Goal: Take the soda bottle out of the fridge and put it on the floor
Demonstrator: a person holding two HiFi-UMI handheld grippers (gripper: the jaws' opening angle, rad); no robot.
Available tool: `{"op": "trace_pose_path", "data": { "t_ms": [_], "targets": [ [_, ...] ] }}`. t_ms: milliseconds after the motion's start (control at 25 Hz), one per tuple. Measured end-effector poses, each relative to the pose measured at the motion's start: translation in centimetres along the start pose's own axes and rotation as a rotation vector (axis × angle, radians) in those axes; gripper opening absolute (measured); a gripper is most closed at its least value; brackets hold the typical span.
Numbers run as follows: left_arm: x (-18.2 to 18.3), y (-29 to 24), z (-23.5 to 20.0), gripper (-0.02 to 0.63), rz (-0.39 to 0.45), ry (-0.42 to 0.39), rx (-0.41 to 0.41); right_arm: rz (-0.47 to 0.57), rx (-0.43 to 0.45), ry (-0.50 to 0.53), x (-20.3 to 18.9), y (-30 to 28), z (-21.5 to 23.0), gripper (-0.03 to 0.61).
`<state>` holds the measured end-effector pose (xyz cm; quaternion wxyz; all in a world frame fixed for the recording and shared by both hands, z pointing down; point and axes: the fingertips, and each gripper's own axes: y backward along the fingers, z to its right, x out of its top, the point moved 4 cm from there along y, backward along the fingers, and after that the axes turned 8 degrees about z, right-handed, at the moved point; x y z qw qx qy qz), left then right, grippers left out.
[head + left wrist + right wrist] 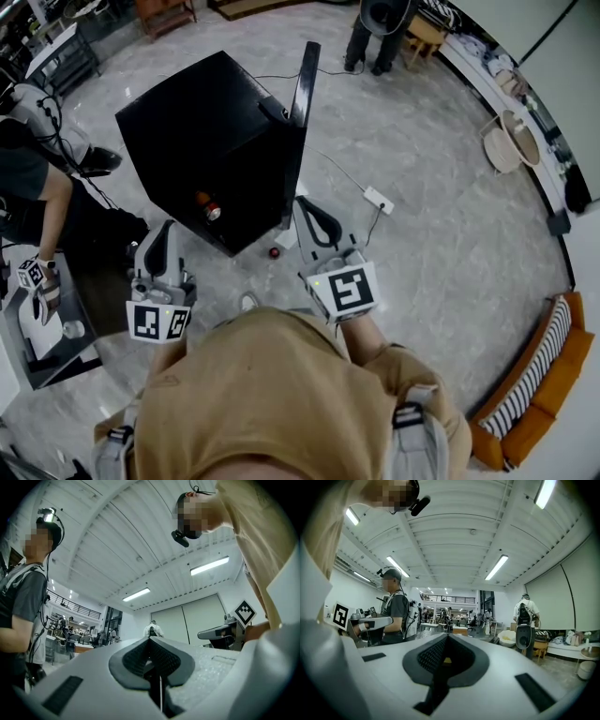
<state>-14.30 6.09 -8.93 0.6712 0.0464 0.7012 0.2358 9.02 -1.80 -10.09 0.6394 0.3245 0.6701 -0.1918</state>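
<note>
The small black fridge (pixel 202 131) stands on the floor with its door (pixel 306 82) swung open to the right. The soda bottle (pixel 207 206) lies inside near the lower front opening, its orange-red body and cap showing. My left gripper (pixel 166 232) is held just left of and below the opening, jaws shut and empty. To the right of the opening, under the door, my right gripper (pixel 306 206) is also shut with nothing in it. The left gripper view shows closed jaws (pixel 150 640) pointing up at the ceiling. The right gripper view shows closed jaws (pixel 447 637) facing the room.
A small red object (pixel 274 252) lies on the floor in front of the fridge. A white power strip (pixel 379 200) with its cable lies to the right. A person (pixel 37 187) stands at the left by a low table (pixel 42 342). An orange sofa (pixel 539 394) is at the lower right.
</note>
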Motion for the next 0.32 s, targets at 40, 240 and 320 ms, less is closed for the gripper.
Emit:
{"op": "trace_pose_path", "data": {
  "t_ms": [40,240,320],
  "targets": [
    [-0.03,0.07,0.06,0.002,-0.001,0.000,0.003,0.001,0.005,-0.002,0.03,-0.10,-0.08,0.002],
    [-0.31,0.51,0.16,0.002,-0.006,0.005,0.014,-0.009,0.019,-0.011,-0.38,-0.25,-0.28,0.002],
    [-0.45,0.72,0.07,0.002,-0.008,0.008,0.020,-0.009,0.023,-0.017,-0.54,-0.30,-0.39,0.002]
  ]
}}
